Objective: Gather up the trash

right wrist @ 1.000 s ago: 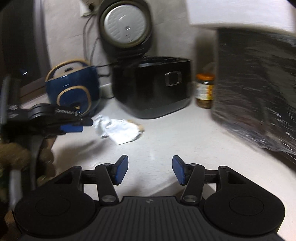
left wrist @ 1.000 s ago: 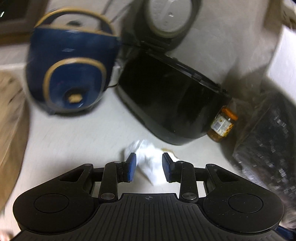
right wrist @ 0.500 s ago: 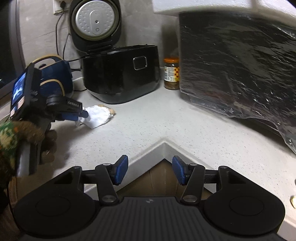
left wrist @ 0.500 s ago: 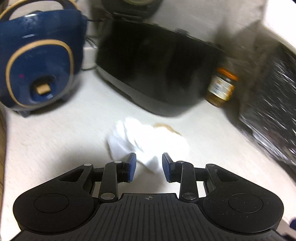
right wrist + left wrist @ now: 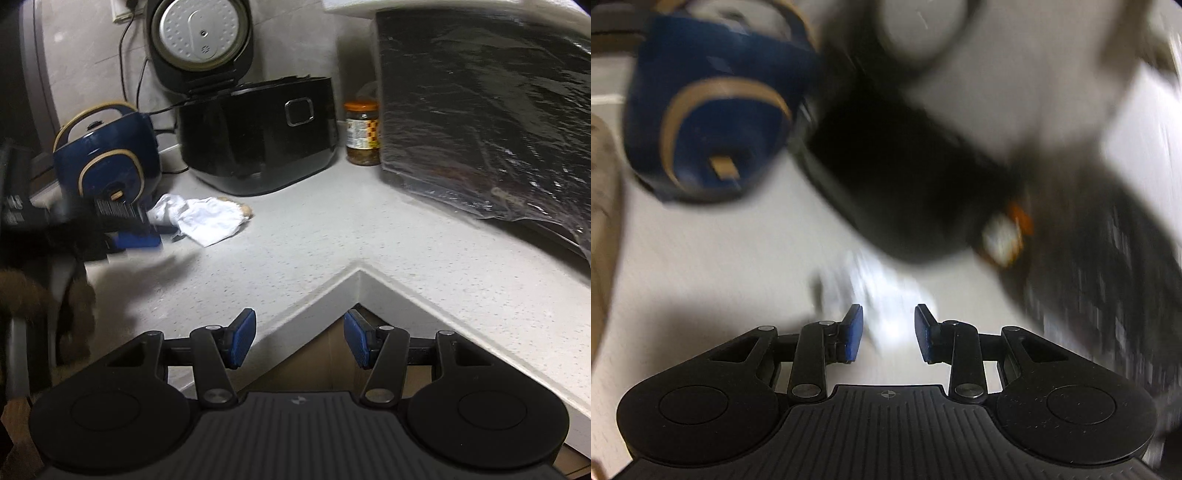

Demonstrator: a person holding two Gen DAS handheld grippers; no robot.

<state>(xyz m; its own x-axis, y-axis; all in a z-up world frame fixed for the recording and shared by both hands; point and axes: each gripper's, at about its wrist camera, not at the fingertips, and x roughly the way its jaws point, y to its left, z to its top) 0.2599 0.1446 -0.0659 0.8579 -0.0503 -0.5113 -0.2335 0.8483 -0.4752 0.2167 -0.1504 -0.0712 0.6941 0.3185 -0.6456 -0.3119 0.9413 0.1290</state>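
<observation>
A crumpled white paper (image 5: 207,219) lies on the pale counter in front of the black rice cooker, with a small brown scrap (image 5: 244,211) at its right end. In the blurred left wrist view the paper (image 5: 882,291) sits just beyond and partly between the blue pads of my left gripper (image 5: 888,332), which stand apart and do not press it. From the right wrist view my left gripper (image 5: 142,236) is a blur at the paper's left end. My right gripper (image 5: 299,341) is open and empty over the counter's inner corner, well short of the paper.
A blue cooker (image 5: 107,162) stands left of the black rice cooker (image 5: 258,147), whose lid is up. An orange-lidded jar (image 5: 362,133) sits beside a large foil-wrapped black block (image 5: 480,110). The counter edge (image 5: 358,273) forms a corner. A gloved hand (image 5: 74,306) is at left.
The right gripper has drawn back from above the counter to its corner edge. The left gripper swung and is now blurred, with the paper again at its tips. Neither jaw gap changed.
</observation>
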